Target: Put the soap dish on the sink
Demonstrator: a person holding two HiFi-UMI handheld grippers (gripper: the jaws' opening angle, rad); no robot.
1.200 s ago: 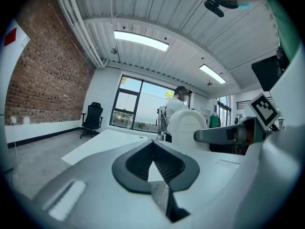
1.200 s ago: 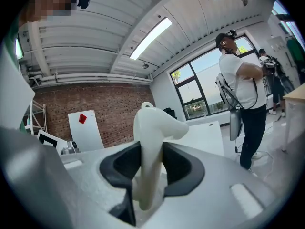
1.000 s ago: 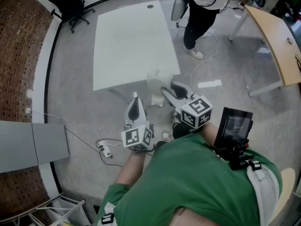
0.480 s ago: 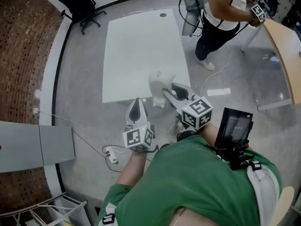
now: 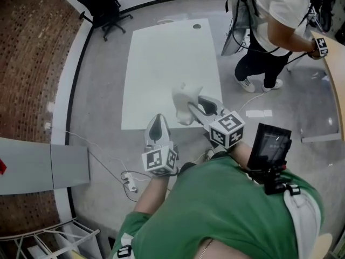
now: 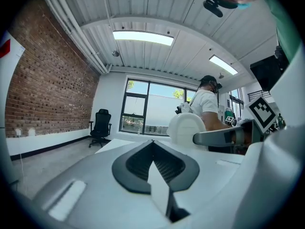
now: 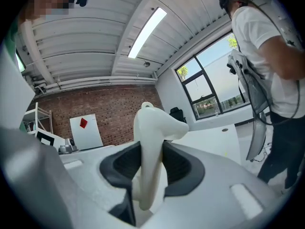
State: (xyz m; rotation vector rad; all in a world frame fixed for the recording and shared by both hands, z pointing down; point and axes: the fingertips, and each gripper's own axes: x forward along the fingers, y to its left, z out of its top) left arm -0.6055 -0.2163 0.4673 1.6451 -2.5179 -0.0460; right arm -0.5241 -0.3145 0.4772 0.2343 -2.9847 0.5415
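The white soap dish is clamped on edge between the jaws of my right gripper, carried above the floor near the front edge of a white table. In the right gripper view the soap dish stands upright between the dark pads. My left gripper is level beside it on the left, its jaws together with nothing between them. From the left gripper view the soap dish shows to the right. No sink is in view.
Another person stands by the table's far right corner. A black office chair is at the back by the windows. Cables and a power strip lie on the floor at lower left. A wooden table is at right.
Both grippers and I have moved forward towards the white table, the soap dish still held. The standing person has come further into view at upper right.
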